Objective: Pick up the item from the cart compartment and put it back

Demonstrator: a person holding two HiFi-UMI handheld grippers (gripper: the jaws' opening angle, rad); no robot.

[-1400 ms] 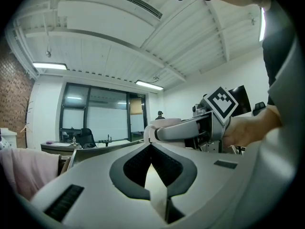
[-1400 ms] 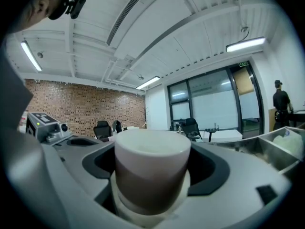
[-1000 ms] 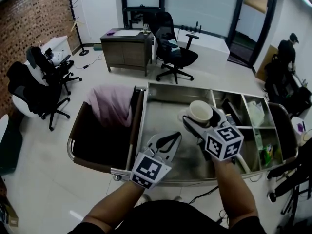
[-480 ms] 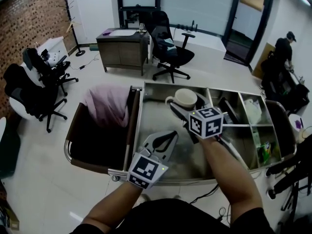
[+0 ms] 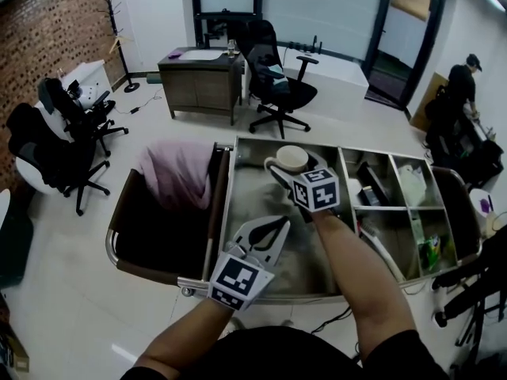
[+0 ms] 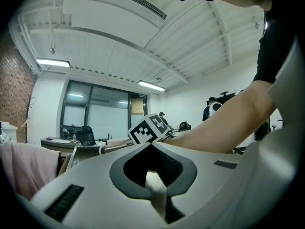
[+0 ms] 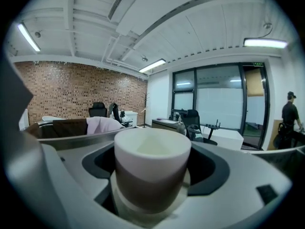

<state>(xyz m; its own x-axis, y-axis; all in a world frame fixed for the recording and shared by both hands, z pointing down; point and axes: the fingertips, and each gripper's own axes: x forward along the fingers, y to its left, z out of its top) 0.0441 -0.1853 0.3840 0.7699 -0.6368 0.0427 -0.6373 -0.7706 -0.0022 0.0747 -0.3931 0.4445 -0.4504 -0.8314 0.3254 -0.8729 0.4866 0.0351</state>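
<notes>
A cream mug (image 5: 289, 158) is held upright above the cart's large steel compartment (image 5: 257, 192), toward its far side, with my right gripper (image 5: 286, 171) shut on it. In the right gripper view the mug (image 7: 152, 168) fills the space between the jaws, mouth up. My left gripper (image 5: 277, 225) hovers lower over the near part of the same compartment, its jaws shut with nothing in them. In the left gripper view my left gripper (image 6: 150, 144) has its tips touching, and the right gripper's marker cube (image 6: 148, 129) shows beyond them.
Small divided compartments (image 5: 394, 207) on the cart's right hold a white bag (image 5: 413, 182), a green item (image 5: 432, 252) and other things. A pink cloth (image 5: 178, 172) lies in the brown bin at the cart's left. Office chairs and a desk (image 5: 202, 74) stand behind. A person (image 5: 463, 85) is at far right.
My right gripper has carried the mug leftward and farther away, from beside the small compartments to over the large compartment. The left gripper has hardly moved.
</notes>
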